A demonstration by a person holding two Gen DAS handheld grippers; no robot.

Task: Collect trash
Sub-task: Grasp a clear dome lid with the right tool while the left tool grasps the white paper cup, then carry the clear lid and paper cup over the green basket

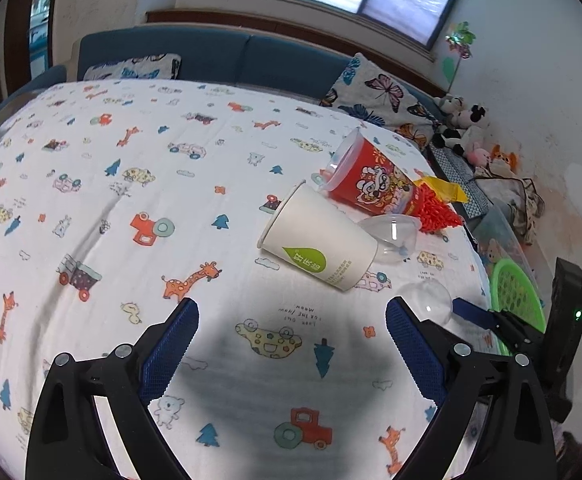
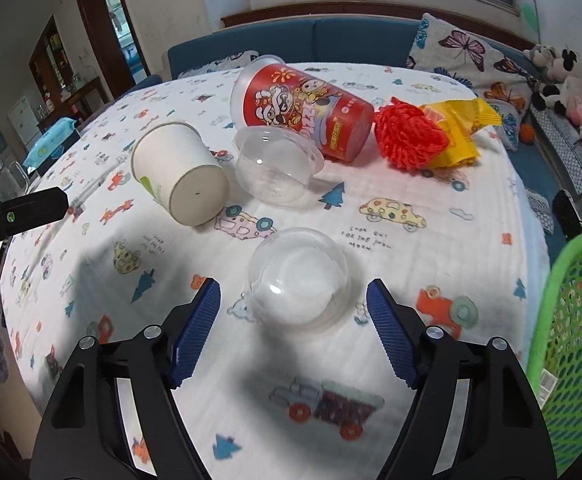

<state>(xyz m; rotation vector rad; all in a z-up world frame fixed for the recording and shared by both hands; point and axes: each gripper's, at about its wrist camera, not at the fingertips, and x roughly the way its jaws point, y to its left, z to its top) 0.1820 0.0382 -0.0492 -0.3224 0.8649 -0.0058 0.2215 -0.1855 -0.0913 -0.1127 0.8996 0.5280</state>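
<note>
Trash lies on a bed sheet printed with cartoons. A white paper cup (image 1: 323, 244) (image 2: 179, 172) is on its side, and a red printed plastic cup (image 1: 371, 180) (image 2: 303, 108) lies tipped behind it. Between them rests a clear plastic lid (image 1: 391, 236) (image 2: 279, 168). A red tassel (image 2: 409, 140) and a yellow wrapper (image 2: 459, 128) lie to the right. My left gripper (image 1: 291, 320) is open over bare sheet, short of the white cup. My right gripper (image 2: 293, 300) is open, with a clear dome lid (image 2: 299, 280) (image 1: 427, 300) between its fingertips, pads not touching it.
A green mesh basket (image 2: 571, 320) (image 1: 519, 296) stands at the bed's right edge, next to my right gripper. Butterfly pillows (image 2: 463, 52) and soft toys (image 1: 459, 124) line the blue headboard and the right wall. A wipes pack (image 2: 51, 144) lies far left.
</note>
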